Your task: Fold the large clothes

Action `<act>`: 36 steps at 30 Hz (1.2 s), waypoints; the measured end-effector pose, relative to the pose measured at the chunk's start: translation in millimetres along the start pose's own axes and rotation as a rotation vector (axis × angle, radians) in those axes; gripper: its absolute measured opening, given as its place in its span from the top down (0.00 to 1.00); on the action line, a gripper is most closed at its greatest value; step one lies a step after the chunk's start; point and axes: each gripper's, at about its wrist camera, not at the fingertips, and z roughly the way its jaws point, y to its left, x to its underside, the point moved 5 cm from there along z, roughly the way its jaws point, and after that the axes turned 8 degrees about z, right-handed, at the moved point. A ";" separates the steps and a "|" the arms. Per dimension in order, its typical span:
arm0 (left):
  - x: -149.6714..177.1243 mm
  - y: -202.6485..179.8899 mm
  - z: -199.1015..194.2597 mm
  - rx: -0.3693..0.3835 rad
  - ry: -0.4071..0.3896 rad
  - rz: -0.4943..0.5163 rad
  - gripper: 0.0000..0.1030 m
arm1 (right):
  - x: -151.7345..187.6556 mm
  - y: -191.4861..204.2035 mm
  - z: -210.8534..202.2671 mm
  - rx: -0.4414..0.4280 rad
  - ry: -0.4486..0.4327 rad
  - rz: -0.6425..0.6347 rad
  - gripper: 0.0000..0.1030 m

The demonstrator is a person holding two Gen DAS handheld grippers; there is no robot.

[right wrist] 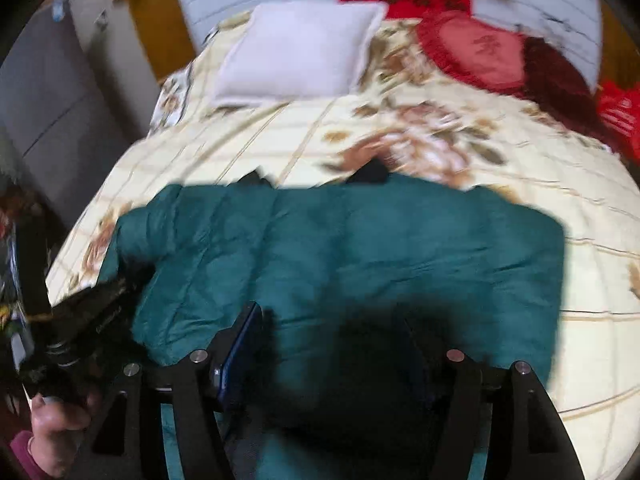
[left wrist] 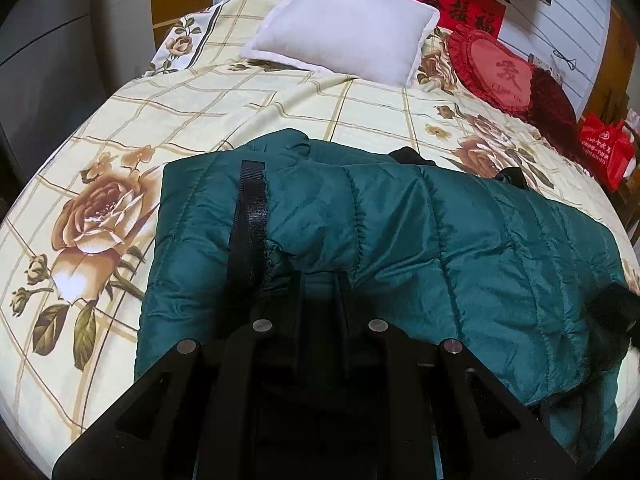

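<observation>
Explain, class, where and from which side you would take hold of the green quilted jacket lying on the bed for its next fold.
Probably grip the green quilted jacket at its near hem, coming from the near side of the bed. That edge lies flat and exposed, while the puffy middle is too thick to pinch. The left gripper is already shut on that near edge; the right gripper stands open over it.

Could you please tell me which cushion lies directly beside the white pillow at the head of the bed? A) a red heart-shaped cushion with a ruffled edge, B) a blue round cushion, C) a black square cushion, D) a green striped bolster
A: a red heart-shaped cushion with a ruffled edge lies just right of the white pillow on the floral bedspread, beyond the green jacket.
</observation>
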 end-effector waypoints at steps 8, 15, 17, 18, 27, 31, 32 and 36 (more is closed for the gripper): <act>1.0 -3.1 0.4 -0.020 -0.017 0.007 0.86 | 1.2 -55.5 27.9 0.123 0.025 0.046 0.33; 1.0 -5.3 0.4 -0.026 -0.022 0.012 0.86 | 1.6 -43.4 1.5 0.158 -0.033 0.022 0.32; 1.4 -6.0 0.3 -0.032 -0.028 0.015 0.86 | 4.0 -35.7 -9.3 0.157 -0.073 0.011 0.32; 1.6 -6.7 0.4 -0.037 -0.031 0.018 0.86 | 5.4 -30.5 -12.8 0.155 -0.088 0.002 0.32; 2.3 -5.1 -4.6 -0.018 -0.028 0.032 0.86 | 24.8 -9.0 20.5 0.173 -0.008 -0.079 0.28; 5.6 1.7 -18.1 0.005 -0.011 0.026 0.86 | 23.4 -14.3 -5.3 0.100 -0.025 -0.013 0.28; 7.0 3.4 -22.7 0.013 -0.006 0.015 0.86 | 24.3 -15.6 -13.2 0.090 -0.032 -0.007 0.28; 14.2 6.1 -45.9 0.026 -0.016 0.005 0.86 | 29.3 -23.4 -36.1 0.083 -0.049 0.008 0.28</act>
